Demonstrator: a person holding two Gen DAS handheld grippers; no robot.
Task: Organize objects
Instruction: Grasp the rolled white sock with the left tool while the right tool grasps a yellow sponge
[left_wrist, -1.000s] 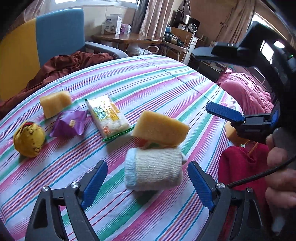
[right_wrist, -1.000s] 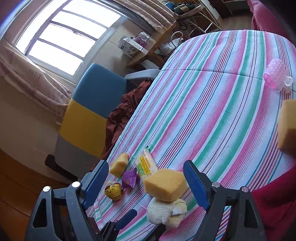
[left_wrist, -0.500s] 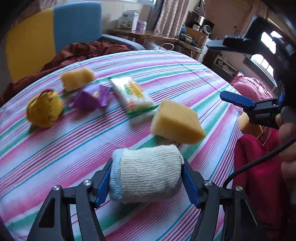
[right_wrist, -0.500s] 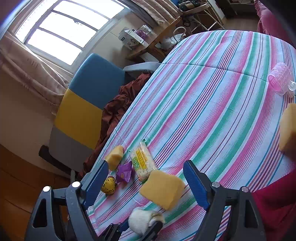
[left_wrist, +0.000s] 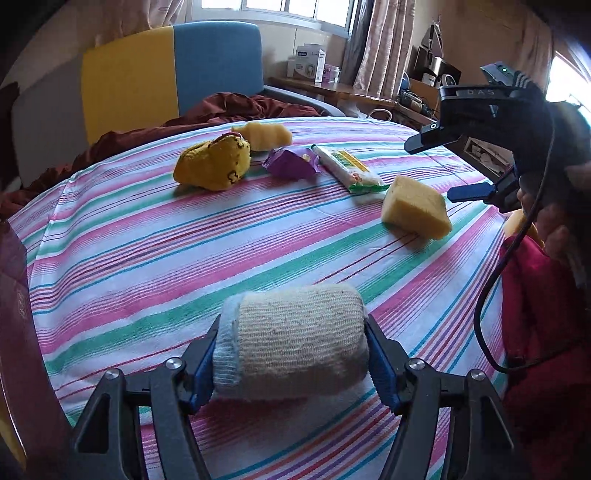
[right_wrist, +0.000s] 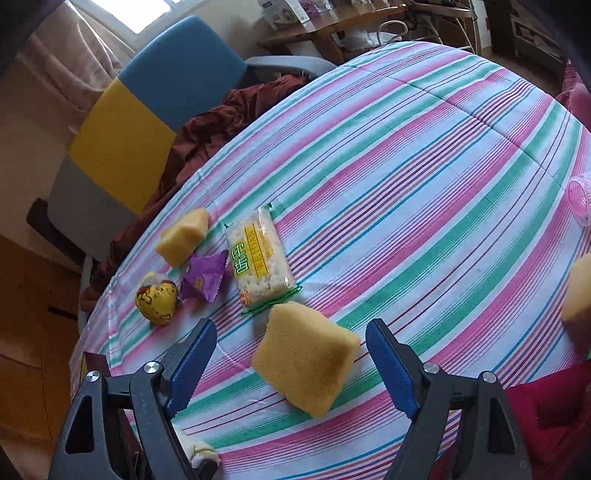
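My left gripper (left_wrist: 291, 354) is shut on a rolled beige sock (left_wrist: 291, 343) with a pale blue cuff, held just above the striped tablecloth (left_wrist: 147, 258). A yellow sponge (left_wrist: 413, 206) lies to the far right; in the right wrist view this sponge (right_wrist: 306, 354) lies below and between the fingers of my open right gripper (right_wrist: 291, 354). That gripper also shows in the left wrist view (left_wrist: 469, 166). Farther off lie a cracker packet (right_wrist: 258, 258), a purple snack bag (right_wrist: 205, 275), a yellow toy (right_wrist: 157, 301) and a second sponge (right_wrist: 183, 236).
A blue and yellow chair (left_wrist: 173, 85) with a maroon blanket (left_wrist: 221, 110) stands behind the table. A pink roller (right_wrist: 580, 195) and another sponge (right_wrist: 578, 291) lie at the right edge. A dark red box (left_wrist: 14, 332) stands at the left. Red cloth (left_wrist: 535, 314) lies at the right.
My left gripper closed on the sock roll and drew it back toward the table's near left side. My right gripper came lower and closer over the yellow sponge, still open.
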